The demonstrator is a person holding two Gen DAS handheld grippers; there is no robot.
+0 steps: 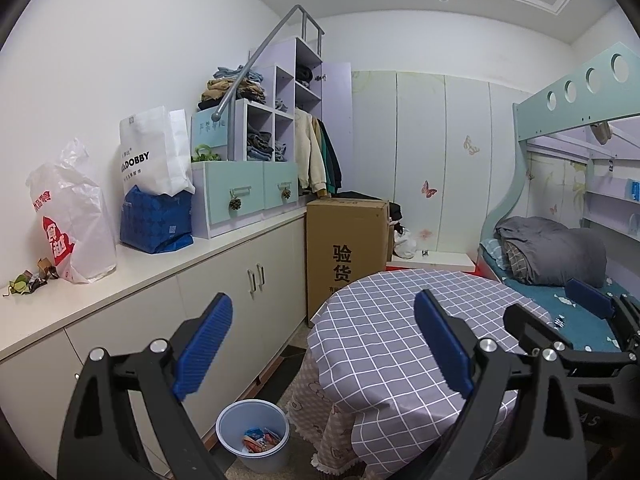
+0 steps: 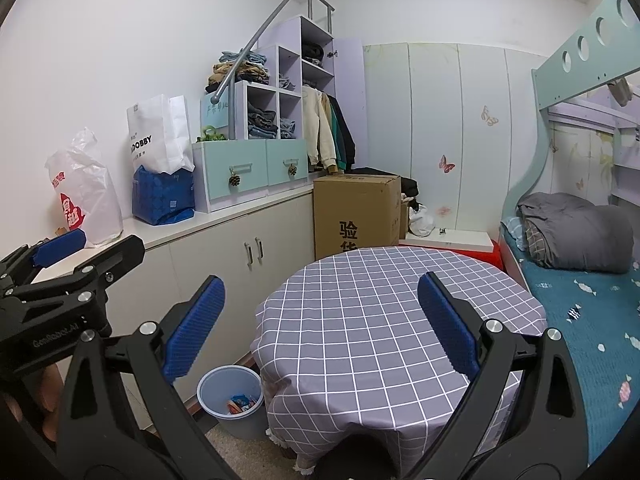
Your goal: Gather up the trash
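Both tools raised above the round table w/ checked cloth, aimed across the room, probably to survey where trash lies before any reach

Left gripper: blue pads spread wide apart, released, nothing between them. Right gripper: same, spread and empty. Each also visible in the other view: right one at right edge of the left wrist view, left one at left edge of the right wrist view, so held side by side, near each other but apart

Trash to collect, by judgement: small crumpled wrappers at far left of the left wrist view, lying loose on the white countertop, just beside the white plastic bag w/ red print. In the right wrist view mostly hidden behind the left tool, can't tell more

Grey bin on the floor at bottom centre, between cabinet doors and table edge, already w/ some colourful packets inside; likely put there so that both counter and table stay within easy drop. Table top itself bare of any scrap

Task seems partly done, w/ counter scraps left. Next move likely for the left tool: swing toward frame left, close on wrappers. Risk: thin, light pieces may slip from pads or scatter
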